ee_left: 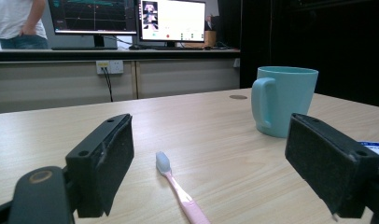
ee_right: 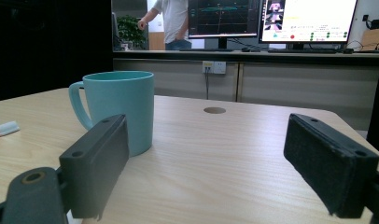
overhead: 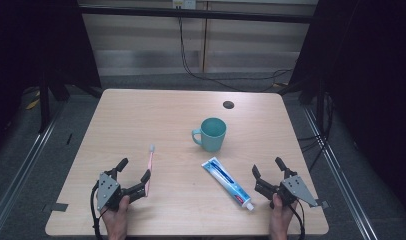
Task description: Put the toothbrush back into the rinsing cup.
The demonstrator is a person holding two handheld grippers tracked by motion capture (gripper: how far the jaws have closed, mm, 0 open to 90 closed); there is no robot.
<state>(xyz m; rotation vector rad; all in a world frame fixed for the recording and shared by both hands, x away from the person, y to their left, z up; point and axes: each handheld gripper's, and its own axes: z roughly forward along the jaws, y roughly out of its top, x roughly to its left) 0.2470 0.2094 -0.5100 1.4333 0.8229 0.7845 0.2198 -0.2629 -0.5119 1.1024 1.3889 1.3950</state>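
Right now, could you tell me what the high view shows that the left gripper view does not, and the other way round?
The high view alone takes in the right gripper, jaws apart, beside the whole toothpaste tube, with both forearms entering from below. The left gripper view alone shows the monitors on the far counter and a person standing there. Both show the open left gripper about the pink toothbrush, the teal mug and the table.

Desk [overhead: 141, 115]: light wood, small dark hole near far edge.
Mug [overhead: 211, 134]: teal, upright, near centre.
Toothbrush [overhead: 150, 167]: pink, near left gripper [overhead: 134, 171], jaws apart.
Toothpaste tube [overhead: 227, 182]: lying diagonal, just beside right gripper [overhead: 267, 166], jaws apart, near front right corner.
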